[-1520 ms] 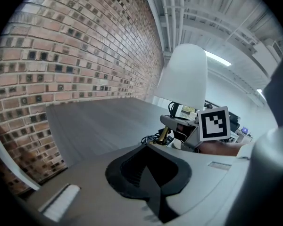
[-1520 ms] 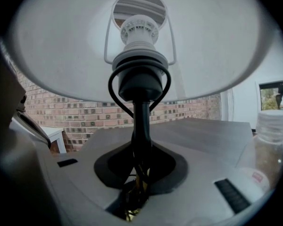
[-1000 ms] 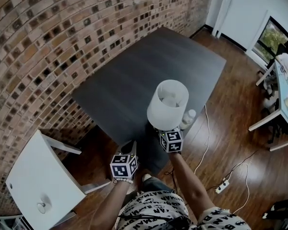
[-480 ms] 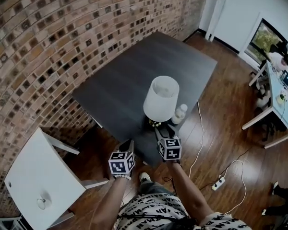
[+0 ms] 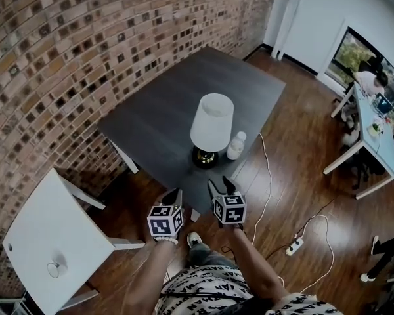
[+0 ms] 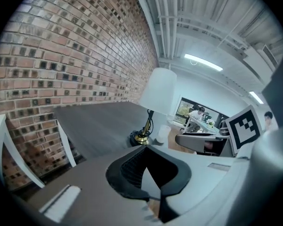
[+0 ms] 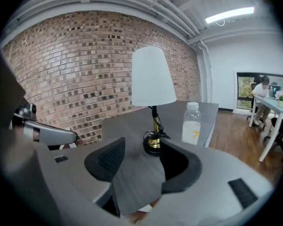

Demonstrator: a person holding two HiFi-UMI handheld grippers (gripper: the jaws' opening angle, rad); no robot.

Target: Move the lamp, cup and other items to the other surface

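Table (image 5: 157, 110), dark and broad, lies straight ahead of both jaw sets; white side table (image 5: 59, 235) sits off the left gripper's (image 5: 176, 194) outer side. Lamp (image 5: 212, 122) stands upright just beyond the right gripper (image 5: 218, 184), shaft vertical, with the bottle (image 5: 236, 146) beside it, further right. Small round item (image 5: 54, 268) (the cup, perhaps, too small to tell) rests on the white top, behind and left of the left gripper, which looks the nearer one for it. Left jaws are pressed together, empty; right jaws, just opened, are spread on nothing.
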